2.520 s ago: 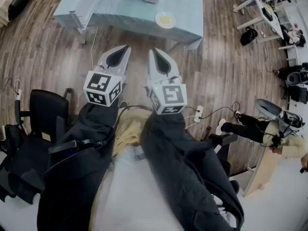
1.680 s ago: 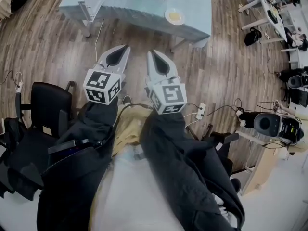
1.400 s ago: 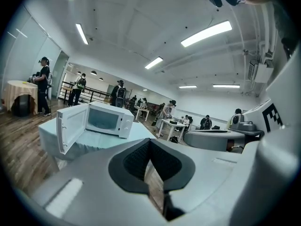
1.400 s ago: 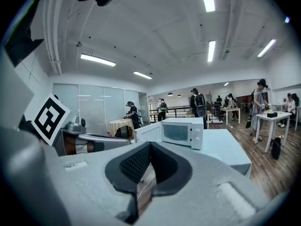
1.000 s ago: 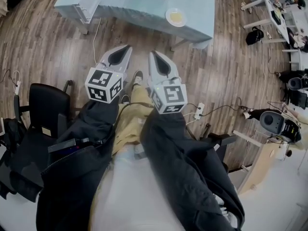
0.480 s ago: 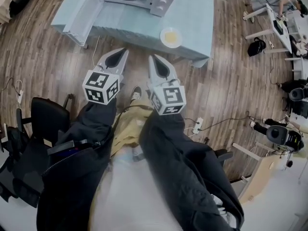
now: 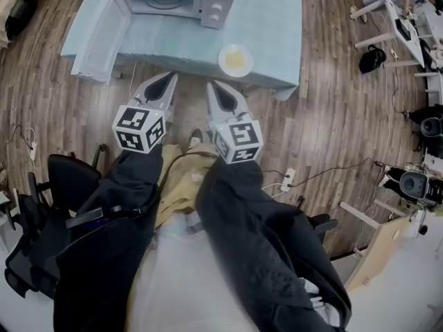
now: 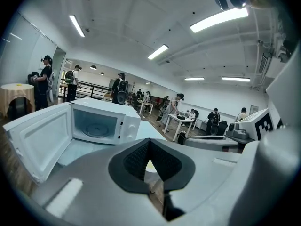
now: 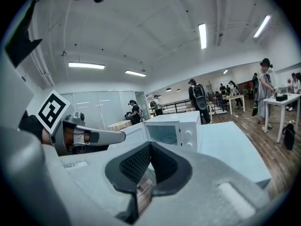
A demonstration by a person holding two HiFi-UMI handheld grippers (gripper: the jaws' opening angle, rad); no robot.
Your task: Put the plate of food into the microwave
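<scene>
The plate of food (image 7: 235,60) is a round white dish with a pale yellow patch in the middle. It sits near the front edge of the light blue table (image 7: 277,26), upper centre of the head view. What the food is cannot be made out.

Up and left of it stands the white boxy microwave (image 7: 214,5), its top cut off by the frame. Its door (image 7: 100,37) is swung wide toward the left, and only the left gripper view shows the round turntable inside.

Below the plate, over plank-patterned wooden floor (image 7: 332,116), the left gripper (image 7: 168,78) and right gripper (image 7: 213,86) point toward the table. Each is grey, smooth plastic. Each one's own view shows dark, ribbed pads (image 8: 136,161) meeting at the tips — jaws together, nothing between them. Those views hide the plate almost wholly behind the jaws.

A black chair (image 7: 69,178) is at lower left.
</scene>
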